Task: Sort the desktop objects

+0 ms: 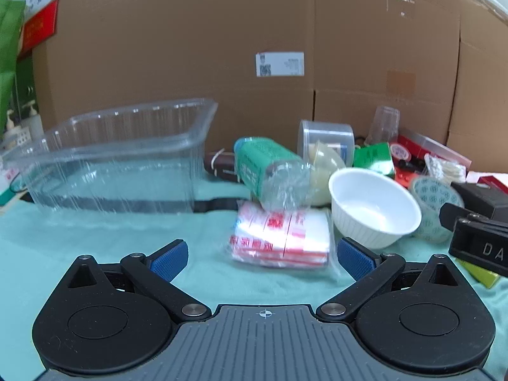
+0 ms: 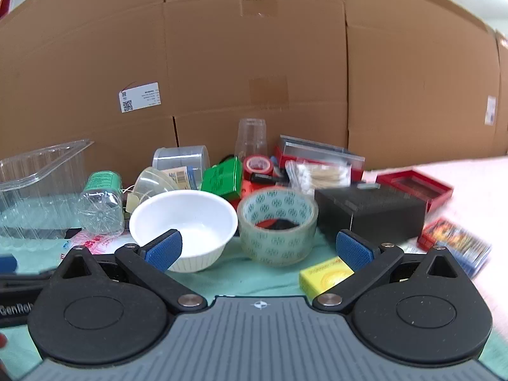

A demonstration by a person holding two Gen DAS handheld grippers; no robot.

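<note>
My left gripper [image 1: 263, 258] is open above the teal cloth, with nothing between its blue pads [image 1: 170, 258]. Just ahead of it lies a red-and-white plastic packet [image 1: 281, 238], and a clear bottle with a green label [image 1: 270, 171] lies on its side behind that. A white bowl [image 1: 374, 208] stands to the right. My right gripper [image 2: 258, 250] is open too, holding nothing. It faces the white bowl [image 2: 184, 222] and a roll of clear tape [image 2: 277, 227]. A small yellow box [image 2: 324, 276] lies near its right finger.
A large clear plastic tub [image 1: 117, 158] stands at the left. Cardboard boxes [image 1: 254, 31] wall off the back. A black box [image 2: 371, 212], a red tray [image 2: 416, 185], a green box [image 2: 223, 177], a clear cup [image 2: 250, 139] and a card pack [image 2: 457, 244] crowd the right.
</note>
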